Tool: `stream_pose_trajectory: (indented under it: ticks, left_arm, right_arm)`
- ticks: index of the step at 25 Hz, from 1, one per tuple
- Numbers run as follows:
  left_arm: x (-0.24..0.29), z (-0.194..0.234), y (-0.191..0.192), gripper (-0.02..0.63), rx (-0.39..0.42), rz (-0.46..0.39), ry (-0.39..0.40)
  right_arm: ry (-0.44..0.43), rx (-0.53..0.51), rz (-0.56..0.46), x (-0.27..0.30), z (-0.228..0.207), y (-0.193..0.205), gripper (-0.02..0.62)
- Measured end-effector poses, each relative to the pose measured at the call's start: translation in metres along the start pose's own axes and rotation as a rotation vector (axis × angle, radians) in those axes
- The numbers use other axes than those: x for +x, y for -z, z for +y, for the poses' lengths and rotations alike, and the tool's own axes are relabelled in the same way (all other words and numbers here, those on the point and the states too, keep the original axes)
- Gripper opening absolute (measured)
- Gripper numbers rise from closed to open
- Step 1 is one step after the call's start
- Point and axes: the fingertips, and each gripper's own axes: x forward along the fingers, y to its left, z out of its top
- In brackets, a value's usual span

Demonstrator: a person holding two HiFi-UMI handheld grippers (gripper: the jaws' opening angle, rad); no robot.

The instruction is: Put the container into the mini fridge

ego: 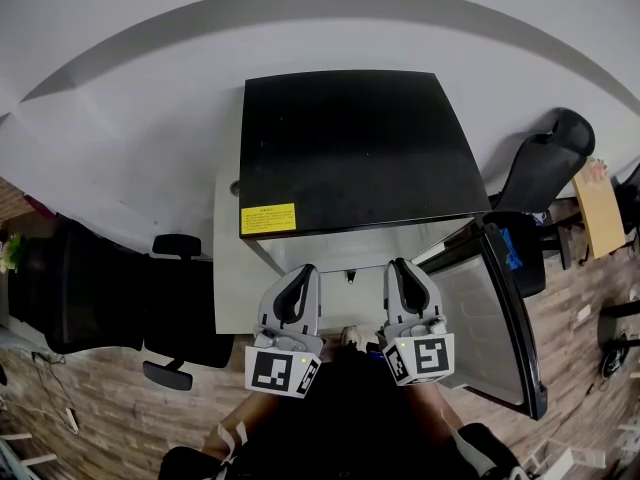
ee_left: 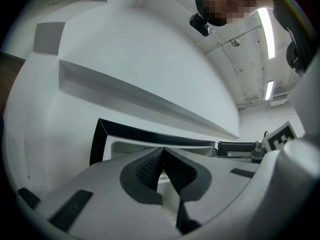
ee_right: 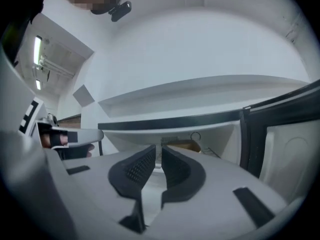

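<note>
The black mini fridge (ego: 350, 148) stands in front of me with its door (ego: 490, 318) swung open to the right, showing a white inside. Both grippers hover side by side at the opening. My left gripper (ego: 300, 271) (ee_left: 162, 150) is shut with nothing between its jaws. My right gripper (ego: 400, 265) (ee_right: 161, 149) is shut too, with only a thin slit left and nothing in it. In the right gripper view a tan object (ee_right: 182, 145) sits deep inside the fridge (ee_right: 170, 121), under a vent; I cannot tell whether it is the container.
The open door (ee_right: 280, 144) stands close on the right of my right gripper. Black office chairs stand at the left (ego: 100, 298) and at the right (ego: 545, 163). A white wall runs behind the fridge. The floor is brown wood pattern.
</note>
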Motion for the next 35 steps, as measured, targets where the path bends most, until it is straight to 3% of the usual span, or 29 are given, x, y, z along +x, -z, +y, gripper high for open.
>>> stream_pose_trajectory:
  ticks: [11, 35]
  left_arm:
    - [-0.002, -0.001, 0.001, 0.009, 0.009, 0.001, 0.007]
    - [-0.006, -0.01, 0.005, 0.009, -0.01, 0.013, 0.026]
  right_arm:
    - [0.008, 0.003, -0.015, -0.011, 0.005, -0.007, 0.021]
    - [0.032, 0.008, -0.006, -0.014, -0.002, -0.002, 0.02]
